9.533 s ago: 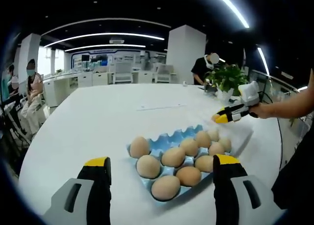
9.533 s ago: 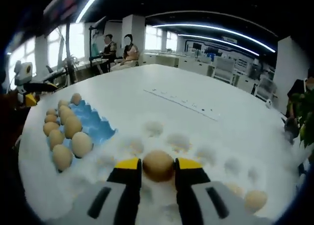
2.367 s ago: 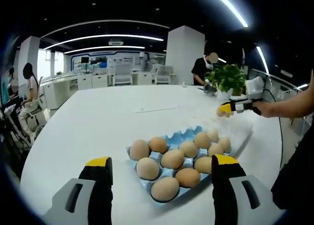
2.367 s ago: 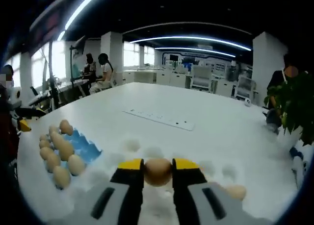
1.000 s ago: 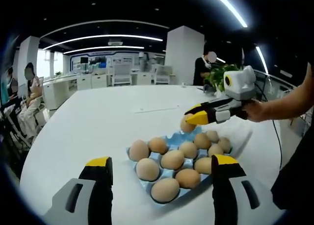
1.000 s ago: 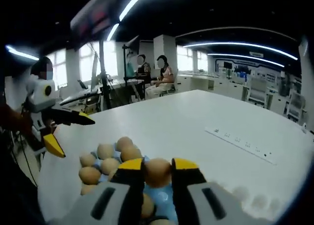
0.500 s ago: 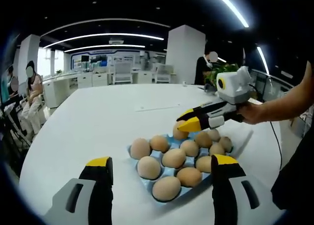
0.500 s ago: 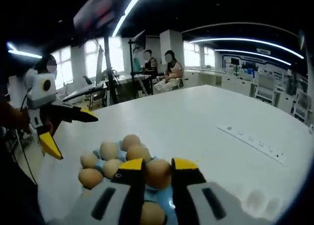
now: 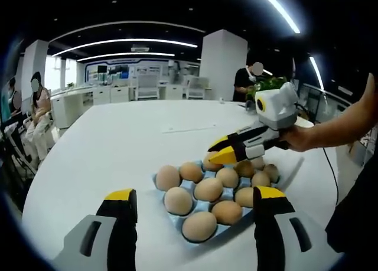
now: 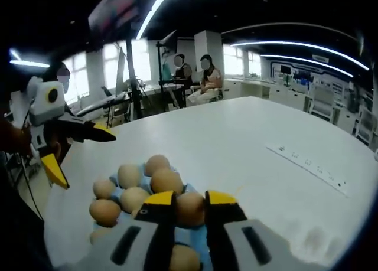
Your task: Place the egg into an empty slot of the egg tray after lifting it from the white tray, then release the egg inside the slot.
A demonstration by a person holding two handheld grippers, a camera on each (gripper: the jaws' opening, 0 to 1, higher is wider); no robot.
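Right gripper (image 10: 190, 201): I have its yellow-tipped jaws clamped on the egg (image 10: 189, 209), one jaw on each side. In the left gripper view the same tool (image 9: 218, 154) reaches in from the right, held by a person's hand (image 9: 295, 138), its tips low over the far row of the tray.

Left gripper (image 9: 192, 200): I hold it back from the work, jaws wide apart and gripping nothing, above the table (image 9: 118, 147) on the near side of the egg tray.

Egg: it is pinched between the right gripper's jaws, directly over the blue egg tray (image 10: 198, 238). I cannot tell whether it already touches the slot or hangs just above it.

Egg tray: in the left gripper view the blue tray (image 9: 184, 238) carries brown eggs in most of its slots; the carried egg (image 9: 211, 163) sits at the far edge beside them.

White tray: I cannot make it out with any certainty.

Done so far: I judge the lift and the carry across complete, since the egg is over the blue tray.

Left to do: seat the egg fully in the empty far slot, open the jaws, and draw the gripper clear without knocking the neighbouring eggs (image 9: 227, 176).

Risk: the slot is flanked closely by other eggs, so I judge the jaw tips have little room as they spread.
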